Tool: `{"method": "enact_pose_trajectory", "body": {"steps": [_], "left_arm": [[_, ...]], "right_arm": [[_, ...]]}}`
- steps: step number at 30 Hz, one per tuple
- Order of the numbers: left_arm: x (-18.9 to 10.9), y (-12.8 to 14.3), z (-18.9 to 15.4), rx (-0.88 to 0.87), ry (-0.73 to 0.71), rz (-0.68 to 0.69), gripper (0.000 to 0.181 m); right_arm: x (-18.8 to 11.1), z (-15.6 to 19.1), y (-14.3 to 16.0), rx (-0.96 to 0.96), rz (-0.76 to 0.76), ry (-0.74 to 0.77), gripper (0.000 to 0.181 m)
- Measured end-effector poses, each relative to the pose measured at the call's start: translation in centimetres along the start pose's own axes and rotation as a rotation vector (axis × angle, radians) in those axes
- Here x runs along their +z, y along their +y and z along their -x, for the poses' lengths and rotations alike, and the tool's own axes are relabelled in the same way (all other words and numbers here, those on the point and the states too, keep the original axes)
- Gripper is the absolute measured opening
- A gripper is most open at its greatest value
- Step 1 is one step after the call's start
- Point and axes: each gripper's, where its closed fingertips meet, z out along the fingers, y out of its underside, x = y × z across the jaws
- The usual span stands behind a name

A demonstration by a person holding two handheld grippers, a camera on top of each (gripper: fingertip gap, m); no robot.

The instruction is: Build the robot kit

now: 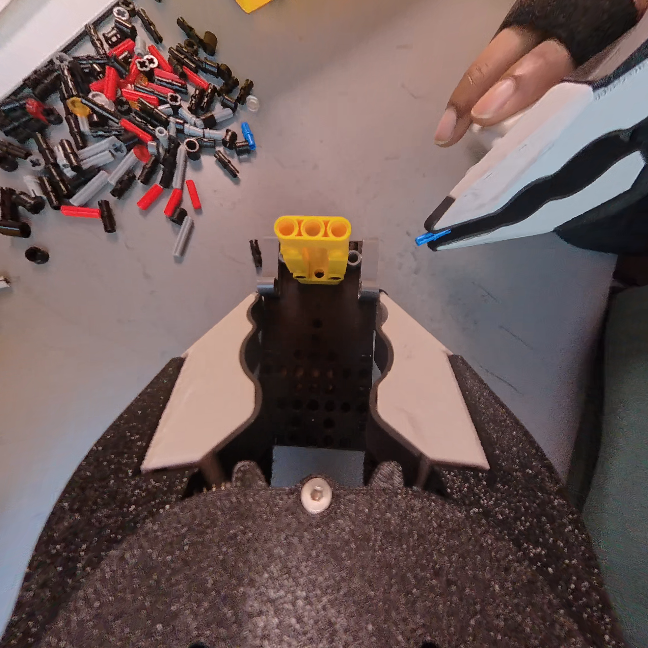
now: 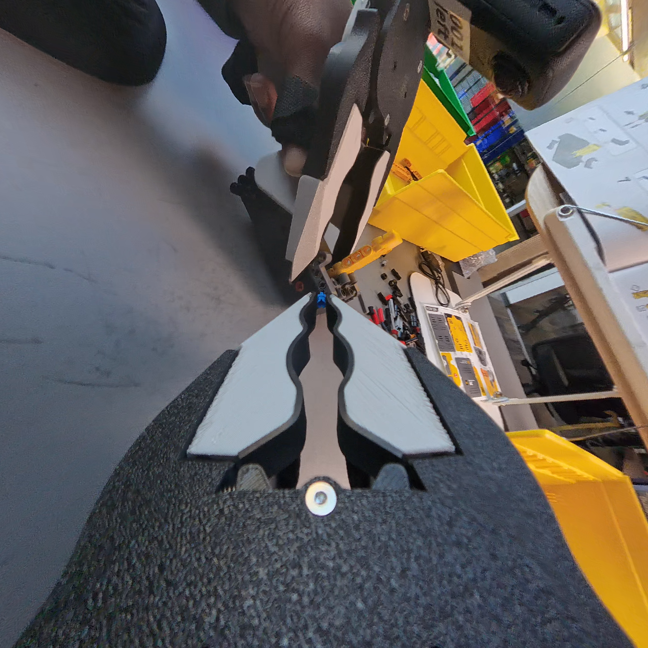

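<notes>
Two claws: left claw grips one black assembly, right claw one blue pin.

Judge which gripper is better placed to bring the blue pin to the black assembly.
Right: the right gripper already pinches the blue pin, close to the black assembly gripped by the left gripper.

Hobby workshop bench, grey worktop, loose building-toy pins, yellow parts bins, instruction booklet

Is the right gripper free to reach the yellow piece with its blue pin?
Probably yes. The right gripper, shut on the blue pin, sits beside the yellow piece with open space between them.
</notes>
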Motion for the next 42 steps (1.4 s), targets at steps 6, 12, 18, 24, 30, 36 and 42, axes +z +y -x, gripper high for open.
{"method": "enact_pose_trajectory", "body": {"steps": [6,12,18,24,30,36,42], "left_arm": [[-0.1,-0.4,-0.6,-0.076,0.058,-0.019,0.063],[0.1,-0.4,-0.7,-0.072,0.029,-0.020,0.063],[0.2,-0.3,-0.3,-0.069,-0.012,-0.011,0.063],[0.3,-0.2,-0.1,-0.068,-0.047,0.005,0.063],[0.2,0.1,0.2,-0.067,-0.061,0.008,0.062],[0.0,0.3,0.3,-0.060,-0.067,0.016,0.062],[-0.1,0.6,0.5,-0.014,-0.081,0.048,0.062]], "right_arm": [[0.6,-0.4,0.2,-0.094,0.046,0.076,0.004],[1.1,-0.3,0.6,-0.130,0.085,0.096,0.004],[1.4,-0.3,1.0,-0.172,0.139,0.121,0.005],[1.6,-0.4,1.4,-0.300,0.209,0.183,0.005],[2.0,-0.4,1.4,-0.405,0.222,0.252,0.004],[2.3,-0.3,1.3,-0.507,0.214,0.296,0.004],[2.5,-0.1,1.3,-0.623,0.202,0.290,0.004]]}}
